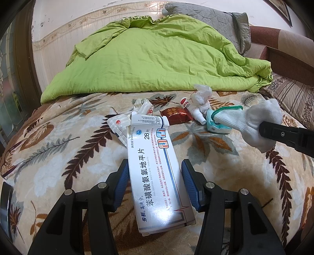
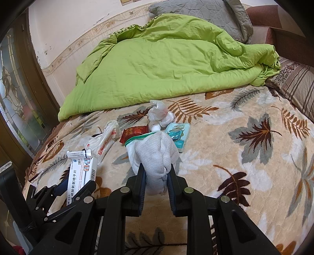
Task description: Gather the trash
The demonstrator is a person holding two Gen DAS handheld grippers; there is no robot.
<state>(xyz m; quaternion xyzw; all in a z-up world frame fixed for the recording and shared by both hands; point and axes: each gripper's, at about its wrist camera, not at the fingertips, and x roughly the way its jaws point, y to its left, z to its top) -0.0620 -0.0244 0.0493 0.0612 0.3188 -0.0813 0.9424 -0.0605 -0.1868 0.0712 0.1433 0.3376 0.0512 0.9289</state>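
A white medicine box (image 1: 157,166) sits lengthwise between my left gripper's (image 1: 155,174) blue pads, which are shut on its sides just above the leaf-patterned blanket (image 1: 225,176). My right gripper (image 2: 156,176) is shut on a white sock (image 2: 155,153) with a green cuff, seen from the side as the sock (image 1: 251,123) in the left wrist view. Beyond lie a red-brown snack wrapper (image 1: 176,115), a small white spray bottle (image 1: 193,109), a crumpled clear bag (image 1: 202,96), a teal tissue pack (image 2: 178,135) and clear plastic wrappers (image 1: 117,125). The box (image 2: 80,172) also shows at the lower left of the right wrist view.
A rumpled green quilt (image 1: 157,56) covers the far half of the bed, with a grey pillow (image 1: 212,17) behind and a striped pillow (image 2: 296,86) at right. Eyeglasses (image 2: 37,168) lie near the blanket's left edge. A glass-panelled door (image 2: 15,102) stands at left.
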